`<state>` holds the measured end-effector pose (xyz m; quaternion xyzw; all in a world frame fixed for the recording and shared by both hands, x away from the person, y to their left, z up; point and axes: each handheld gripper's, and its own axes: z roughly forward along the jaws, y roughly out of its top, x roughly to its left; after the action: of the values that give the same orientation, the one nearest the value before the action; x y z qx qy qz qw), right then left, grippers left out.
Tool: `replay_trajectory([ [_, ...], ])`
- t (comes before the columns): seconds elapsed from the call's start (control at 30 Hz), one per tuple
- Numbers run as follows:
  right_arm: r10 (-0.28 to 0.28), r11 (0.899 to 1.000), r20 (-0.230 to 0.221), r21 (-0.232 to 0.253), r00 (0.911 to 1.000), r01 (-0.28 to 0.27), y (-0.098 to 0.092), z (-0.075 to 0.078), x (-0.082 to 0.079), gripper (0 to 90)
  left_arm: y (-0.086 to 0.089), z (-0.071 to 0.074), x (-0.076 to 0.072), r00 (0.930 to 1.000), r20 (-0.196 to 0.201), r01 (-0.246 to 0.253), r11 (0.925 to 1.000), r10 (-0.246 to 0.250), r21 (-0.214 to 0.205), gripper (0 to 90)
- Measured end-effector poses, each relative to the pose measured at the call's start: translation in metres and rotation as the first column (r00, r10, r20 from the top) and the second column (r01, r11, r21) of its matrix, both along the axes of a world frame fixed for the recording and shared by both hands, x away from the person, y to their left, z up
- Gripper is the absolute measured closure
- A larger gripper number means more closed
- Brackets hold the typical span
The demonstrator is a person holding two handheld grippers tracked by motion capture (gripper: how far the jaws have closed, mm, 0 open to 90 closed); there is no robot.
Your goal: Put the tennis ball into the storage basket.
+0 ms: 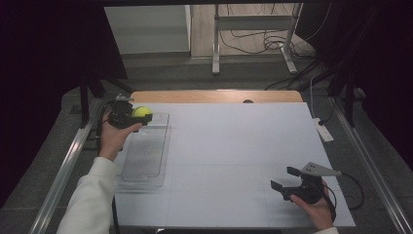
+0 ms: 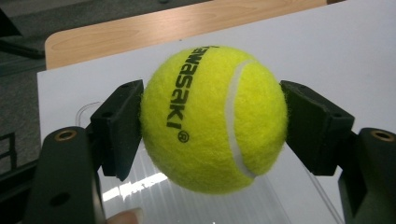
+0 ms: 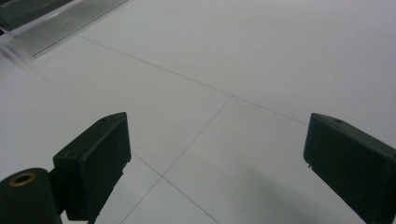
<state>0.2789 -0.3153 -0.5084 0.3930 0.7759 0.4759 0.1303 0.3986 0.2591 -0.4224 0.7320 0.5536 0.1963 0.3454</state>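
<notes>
A: Where's the tennis ball (image 1: pixel 141 111)?

B: Clamped in the left gripper (image 2: pixel 212 123), one of its fingers (image 2: pixel 119 128) pressing each side. In the high view that's at about ten o'clock on the white surface (image 1: pixel 229 146), over the far end of the clear plastic tray (image 1: pixel 144 161).

A: Is the ball touching the tray?

B: I cannot tell; the left gripper view shows the tray's ribbed floor below it.

A: And the right gripper (image 1: pixel 286 179)?

B: At about four o'clock, fingers (image 3: pixel 95 161) spread wide over bare surface, holding nothing.

Tennis ball (image 1: pixel 141 111) above tray (image 1: pixel 146 161) far end, table (image 1: pixel 234 146) left side.
</notes>
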Motion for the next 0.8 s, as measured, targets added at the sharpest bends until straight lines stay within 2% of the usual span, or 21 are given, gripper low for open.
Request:
replay_trajectory([
  [0.3,0.001,1.000,-0.001,-0.004,1.0000,-0.001,0.000,-0.001,0.000,7.4,0.006,-0.001,0.005,0.9996,-0.006,-0.027,0.9996,0.027,0.006,26.8],
  [0.8,0.000,1.000,-0.004,-0.004,1.0000,0.000,0.000,-0.001,0.000,7.5,0.013,-0.004,0.010,0.9988,-0.021,-0.045,0.9989,0.045,0.013,26.8],
])
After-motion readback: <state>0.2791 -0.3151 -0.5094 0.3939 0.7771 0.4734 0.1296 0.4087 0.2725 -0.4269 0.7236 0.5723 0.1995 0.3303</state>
